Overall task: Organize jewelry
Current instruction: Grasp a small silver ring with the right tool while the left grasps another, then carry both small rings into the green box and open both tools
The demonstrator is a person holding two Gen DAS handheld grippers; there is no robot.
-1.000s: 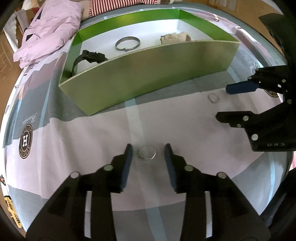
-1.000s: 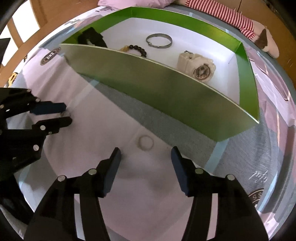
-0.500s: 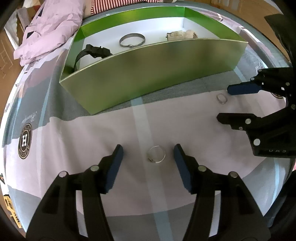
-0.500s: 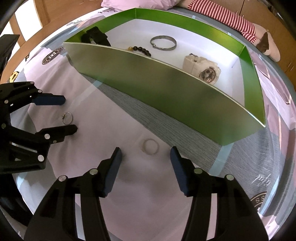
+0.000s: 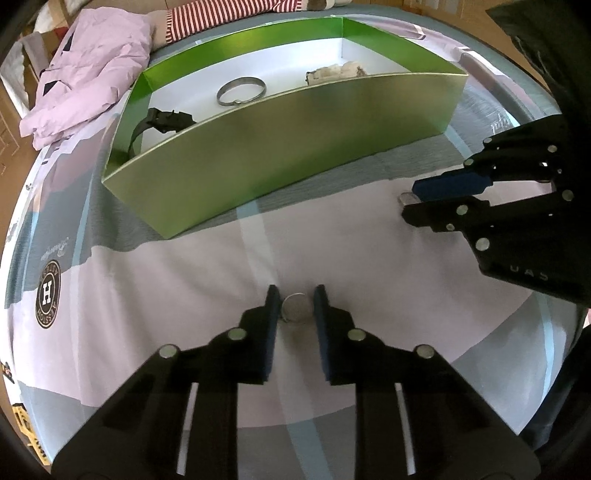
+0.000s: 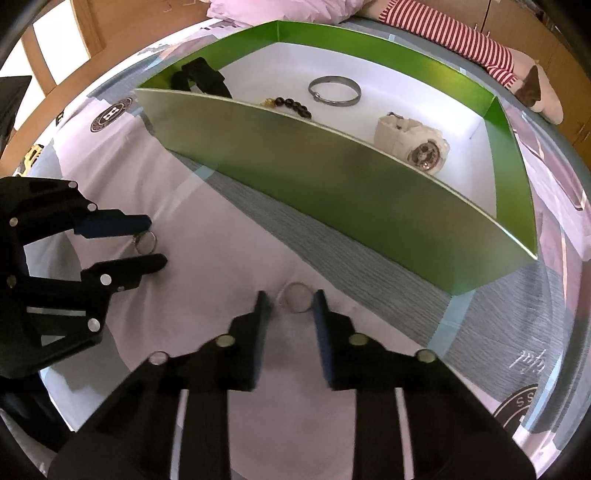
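Two small silver rings lie on the lilac bedsheet in front of a green box (image 5: 295, 147). My left gripper (image 5: 294, 308) has its jaws closed around one ring (image 5: 294, 307); the same ring shows in the right wrist view (image 6: 144, 242) between the left fingers. My right gripper (image 6: 290, 304) has its jaws closed around the other ring (image 6: 295, 297), whose end shows in the left wrist view (image 5: 406, 199). Both rings rest on the sheet. The box (image 6: 332, 177) holds a metal bangle (image 6: 334, 91), a white watch (image 6: 413, 144), a black bead bracelet (image 6: 291, 105) and a black strap (image 6: 201, 77).
A pink jacket (image 5: 88, 66) lies behind the box at the left. A striped plush toy (image 6: 461, 33) lies behind the box at the right. The sheet has round logo prints (image 5: 48, 293). Wooden furniture stands around the bed.
Both grippers have lowered and narrowed their jaws around their rings; half a second ago both stood wide open above them.
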